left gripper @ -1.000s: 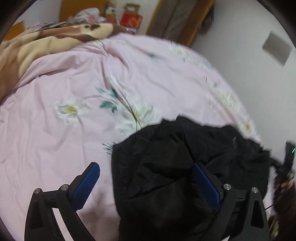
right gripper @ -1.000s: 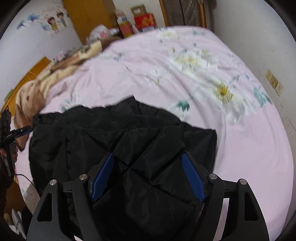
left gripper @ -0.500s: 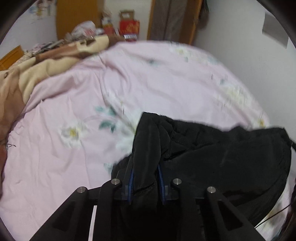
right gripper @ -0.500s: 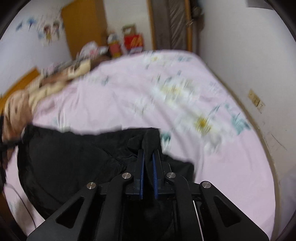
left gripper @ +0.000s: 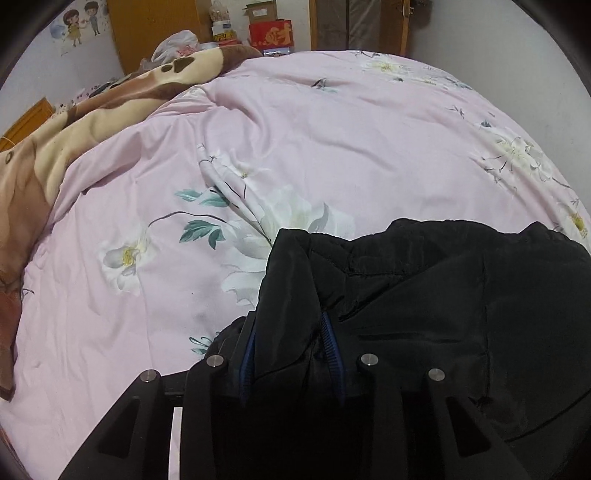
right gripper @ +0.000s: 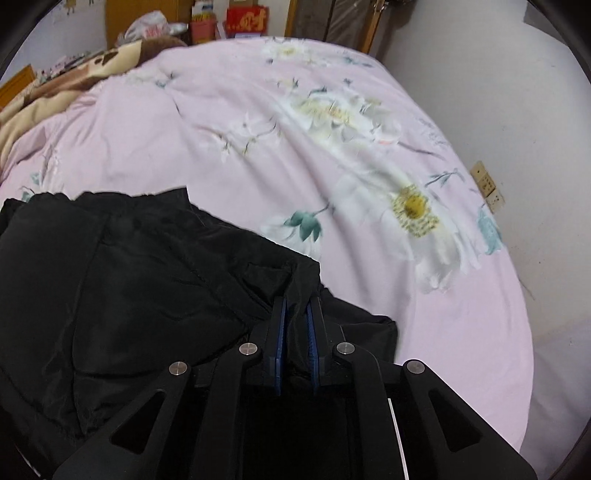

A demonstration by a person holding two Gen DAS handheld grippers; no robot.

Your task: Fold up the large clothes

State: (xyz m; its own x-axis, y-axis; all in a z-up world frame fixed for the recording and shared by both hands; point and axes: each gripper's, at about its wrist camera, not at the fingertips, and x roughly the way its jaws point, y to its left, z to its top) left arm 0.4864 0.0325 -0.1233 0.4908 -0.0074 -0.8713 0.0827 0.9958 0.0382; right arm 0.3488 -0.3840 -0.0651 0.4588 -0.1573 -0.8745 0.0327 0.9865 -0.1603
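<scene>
Both claws pinch a black padded jacket [left gripper: 424, 295] at the near edge of a pink floral quilt [left gripper: 295, 129]; the left gripper [left gripper: 291, 332] clamps a thick fold at the jacket's left side, its jaws having just eased slightly, while the right gripper [right gripper: 295, 314] nips a thin ridge at its right; a brown blanket [left gripper: 55, 140] lies beyond the quilt's far left; slippery fabric could, judging by the looser left hold, slide free and skew the fold.

A home bedroom: floral pink bedspread [left gripper: 314, 122], plush blanket [left gripper: 92, 122], wooden wardrobe [left gripper: 155, 29].
</scene>
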